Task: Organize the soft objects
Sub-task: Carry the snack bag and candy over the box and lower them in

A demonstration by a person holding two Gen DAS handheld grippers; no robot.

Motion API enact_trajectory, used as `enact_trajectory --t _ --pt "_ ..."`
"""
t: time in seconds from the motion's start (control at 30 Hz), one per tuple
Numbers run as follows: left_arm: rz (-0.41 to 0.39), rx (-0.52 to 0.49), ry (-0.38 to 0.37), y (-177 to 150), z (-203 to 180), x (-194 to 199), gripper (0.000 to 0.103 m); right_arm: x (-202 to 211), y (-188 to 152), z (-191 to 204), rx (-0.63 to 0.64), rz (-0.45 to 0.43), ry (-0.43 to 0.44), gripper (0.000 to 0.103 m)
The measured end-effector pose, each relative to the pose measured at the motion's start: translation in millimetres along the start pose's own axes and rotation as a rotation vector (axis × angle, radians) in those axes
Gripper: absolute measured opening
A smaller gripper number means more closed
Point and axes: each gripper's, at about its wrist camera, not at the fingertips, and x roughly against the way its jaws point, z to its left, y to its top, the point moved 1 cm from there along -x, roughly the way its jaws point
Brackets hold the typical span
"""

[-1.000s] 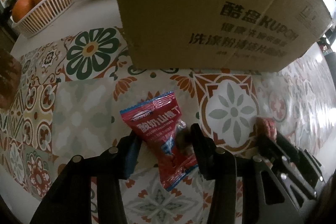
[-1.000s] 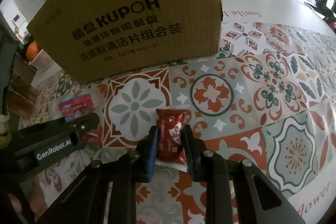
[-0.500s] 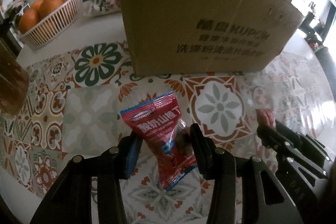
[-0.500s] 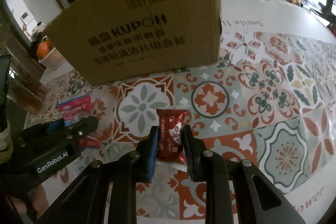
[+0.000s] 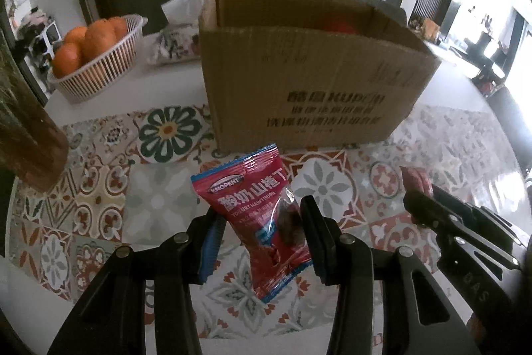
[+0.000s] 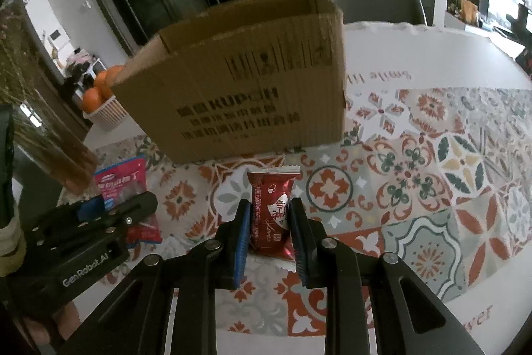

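We hold two snack packs above the patterned tablecloth (image 5: pixel 99 188), both in front of the open cardboard box (image 5: pixel 309 82). Our left gripper (image 5: pixel 262 222) is clamped on a pink-red hawthorn snack pack (image 5: pixel 256 208), blue-edged w/ white lettering, tilted so its top leans left; seen from the right wrist cam, the same pack (image 6: pixel 121 182) pokes up past the left gripper (image 6: pixel 99 212). Our right gripper (image 6: pixel 269 218) pinches a dark red candy wrapper (image 6: pixel 271 208) upright between blue pads, crimped top edge toward the box (image 6: pixel 239 95). Left of the box sits a white basket (image 5: pixel 99 69) of oranges (image 5: pixel 89 39); a brown vase (image 5: pixel 26 135) stands at far left.
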Motion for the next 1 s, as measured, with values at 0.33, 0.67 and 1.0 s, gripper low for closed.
enact_trajectory --t 0.33,0.67,1.0 --pt "-0.087 -0.009 0.000 9.5 -7.8 36.0 0.045 35.5 13.6 5.3 0.035 -0.080 0.021 0.025" --pt "-0.167 -0.026 -0.008 24.8 -16.3 64.2 0.045 63.4 32.2 5.2 0.047 -0.156 0.036 0.025" --pt "-0.265 -0.046 -0.009 48.4 -23.3 93.4 0.045 89.9 53.7 7.8 0.056 -0.246 0.053 0.025"
